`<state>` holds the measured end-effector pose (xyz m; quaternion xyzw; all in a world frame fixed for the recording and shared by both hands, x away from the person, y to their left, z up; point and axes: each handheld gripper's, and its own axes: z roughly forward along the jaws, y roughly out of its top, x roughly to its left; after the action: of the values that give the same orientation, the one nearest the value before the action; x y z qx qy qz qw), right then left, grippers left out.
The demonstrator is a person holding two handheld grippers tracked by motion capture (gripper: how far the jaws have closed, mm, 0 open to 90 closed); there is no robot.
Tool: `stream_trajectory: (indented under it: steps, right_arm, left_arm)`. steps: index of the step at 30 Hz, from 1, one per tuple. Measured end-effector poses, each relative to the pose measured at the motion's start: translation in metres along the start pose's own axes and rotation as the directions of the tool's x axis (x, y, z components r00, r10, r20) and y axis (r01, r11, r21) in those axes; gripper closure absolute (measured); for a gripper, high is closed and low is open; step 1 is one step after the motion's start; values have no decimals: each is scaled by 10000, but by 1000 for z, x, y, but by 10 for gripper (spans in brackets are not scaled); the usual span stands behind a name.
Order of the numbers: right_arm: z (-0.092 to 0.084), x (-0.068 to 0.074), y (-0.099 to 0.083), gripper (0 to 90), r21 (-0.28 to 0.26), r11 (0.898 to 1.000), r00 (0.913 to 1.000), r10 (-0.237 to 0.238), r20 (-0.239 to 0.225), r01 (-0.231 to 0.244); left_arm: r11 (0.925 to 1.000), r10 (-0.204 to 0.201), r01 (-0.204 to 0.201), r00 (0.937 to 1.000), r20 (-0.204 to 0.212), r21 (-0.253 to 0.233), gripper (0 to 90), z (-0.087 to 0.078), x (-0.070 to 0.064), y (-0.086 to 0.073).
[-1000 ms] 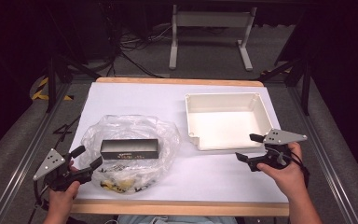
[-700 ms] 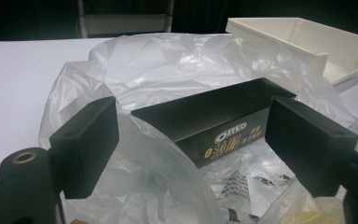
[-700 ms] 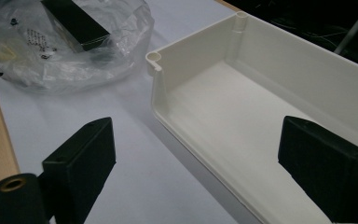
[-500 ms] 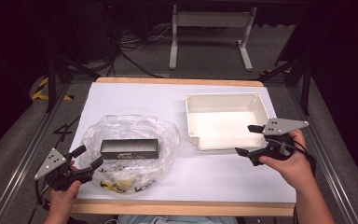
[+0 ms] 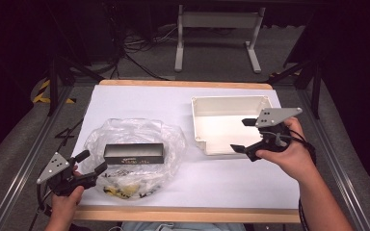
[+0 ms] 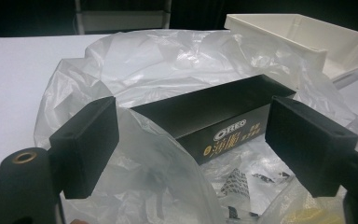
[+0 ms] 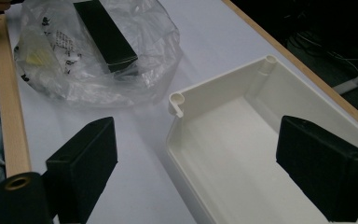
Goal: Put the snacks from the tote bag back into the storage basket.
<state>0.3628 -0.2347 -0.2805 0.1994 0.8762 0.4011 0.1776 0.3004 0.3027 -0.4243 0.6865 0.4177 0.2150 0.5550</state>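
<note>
Black box (image 5: 134,153) lies in the clear bag (image 5: 135,156), on the left half of the tabletop (image 5: 139,103), toward the front edge. Long axis runs parallel to the front edge, left to right in the high view. Small printed packets sit under and in front of the box inside the bag; what they are I cannot tell through the plastic.

Left gripper (image 5: 90,161) sits at the front-left corner of the tabletop, jaws spread wide, nothing between the pads. It points toward the box's left end, just beside the bag's rim. In the left gripper view the box (image 6: 214,112) lies ahead, between the two open pads but farther off, angled with its near end low right; bag film is bunched up against the left pad (image 6: 86,142).

Right gripper (image 5: 243,135) hovers at the front-right part of the tabletop, over the near rim of the white tray (image 5: 207,127). Jaws released, empty. In the right gripper view the tray (image 7: 223,93) is below and the bag (image 7: 93,60) well apart.

Judgement: left hand is clearly nearer the box. The jaws face the box nearly end-on, so a grip across its narrow width looks feasible, with the bag film in the way.
</note>
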Motion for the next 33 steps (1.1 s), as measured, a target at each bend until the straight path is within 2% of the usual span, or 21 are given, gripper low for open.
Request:
stream_trajectory:
  steps: [5,11,17,24,28,31,33]
  right_arm:
    - [9,-1,20,131,-77,9992,9984,-401,-410,398]
    - [19,0,41,121,-116,9956,9917,-933,-887,926]
    - [29,0,53,105,-370,9926,9861,-1188,-1165,1152]
    - [47,1,71,93,-691,9875,9685,-1530,-1967,1420]
    - [56,1,78,92,-587,9858,9647,-1661,-2044,1573]
    - [66,1,86,87,-205,9810,9649,-1935,-1774,1930]
    - [72,0,90,77,-207,9821,9630,-1877,-1936,1872]
  left_arm:
    - [10000,-20,20,10000,36,60,182,2,1,0]
    - [10000,-41,41,10000,32,-33,182,1,2,0]
    - [10000,-44,44,10000,38,55,182,1,2,0]
    - [9999,-40,41,10000,57,-136,182,0,2,1]
    - [9999,-13,14,10000,69,-107,182,-1,2,1]
    - [9999,-2,3,10000,80,-141,182,-2,2,1]
    - [9999,31,-31,10000,62,-113,182,-1,2,2]
